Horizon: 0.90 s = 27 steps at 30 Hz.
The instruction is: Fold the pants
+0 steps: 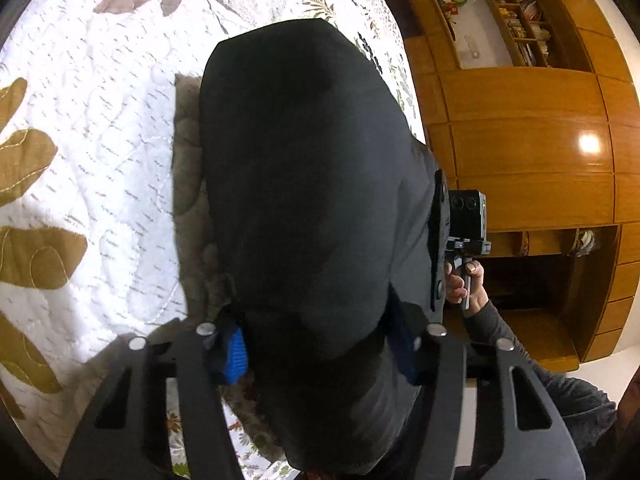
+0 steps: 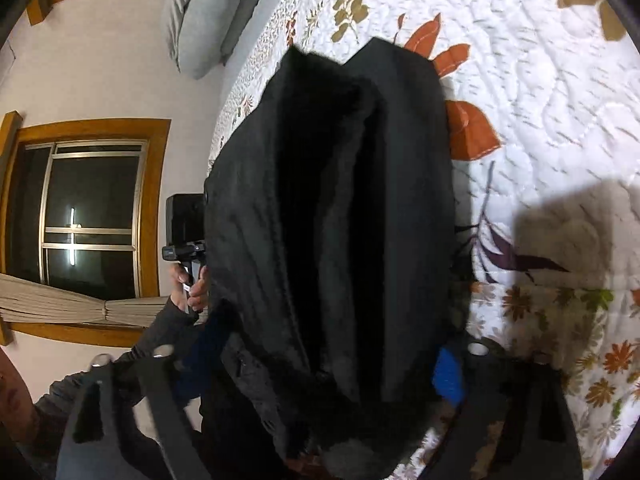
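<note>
Dark grey pants (image 1: pixel 312 184) hang lifted above the quilted bed (image 1: pixel 100 128), held at both ends. My left gripper (image 1: pixel 320 354) is shut on a bunched edge of the pants, blue pads (image 1: pixel 236 356) pressing the cloth. My right gripper (image 2: pixel 320 372) is shut on the pants (image 2: pixel 332 208), whose fuzzy black lining shows in folds; a blue pad (image 2: pixel 448 372) is visible at right. The right gripper's camera and hand (image 1: pixel 466 240) show beyond the pants in the left wrist view; the left gripper's camera and hand (image 2: pixel 186 240) show in the right wrist view.
The bed's floral quilt (image 2: pixel 560 120) lies below the pants. A wooden wardrobe and shelves (image 1: pixel 532 128) stand beside the bed. A grey pillow (image 2: pixel 200 16), a window (image 2: pixel 92 216) and curtain lie on the other side.
</note>
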Motion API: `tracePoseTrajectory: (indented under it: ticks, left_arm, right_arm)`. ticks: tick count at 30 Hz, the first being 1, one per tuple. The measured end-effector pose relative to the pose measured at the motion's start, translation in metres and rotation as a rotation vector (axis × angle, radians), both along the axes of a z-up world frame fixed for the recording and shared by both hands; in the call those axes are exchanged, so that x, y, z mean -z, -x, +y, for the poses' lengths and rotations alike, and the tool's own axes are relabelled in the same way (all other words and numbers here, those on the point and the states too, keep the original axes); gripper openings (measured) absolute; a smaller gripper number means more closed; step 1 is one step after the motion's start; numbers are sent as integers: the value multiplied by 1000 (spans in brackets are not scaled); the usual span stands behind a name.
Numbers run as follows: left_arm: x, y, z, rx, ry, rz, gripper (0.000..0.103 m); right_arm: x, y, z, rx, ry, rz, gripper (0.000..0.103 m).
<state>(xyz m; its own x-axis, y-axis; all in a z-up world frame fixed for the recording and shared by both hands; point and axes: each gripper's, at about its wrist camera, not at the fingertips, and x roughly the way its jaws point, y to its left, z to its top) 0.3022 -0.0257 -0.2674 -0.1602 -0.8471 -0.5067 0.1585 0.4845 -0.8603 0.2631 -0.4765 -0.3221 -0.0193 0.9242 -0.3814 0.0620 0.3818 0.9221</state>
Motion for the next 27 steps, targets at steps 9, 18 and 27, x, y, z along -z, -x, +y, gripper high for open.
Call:
tracePoseTrajectory:
  ticks: [9,18,27]
  left_arm:
    - [-7,-1,4,-19,-11,-38,27]
    - [-4,0,12,-19,20,-42,22]
    - [-6,-12,45,-63,12,-62,21]
  right_arm:
    - [-10,-5,3,8,-17,-28,48]
    - [-17,-12,4,9,-24,-40,42]
    - [-18,-26,12,-10,-38,-59,40]
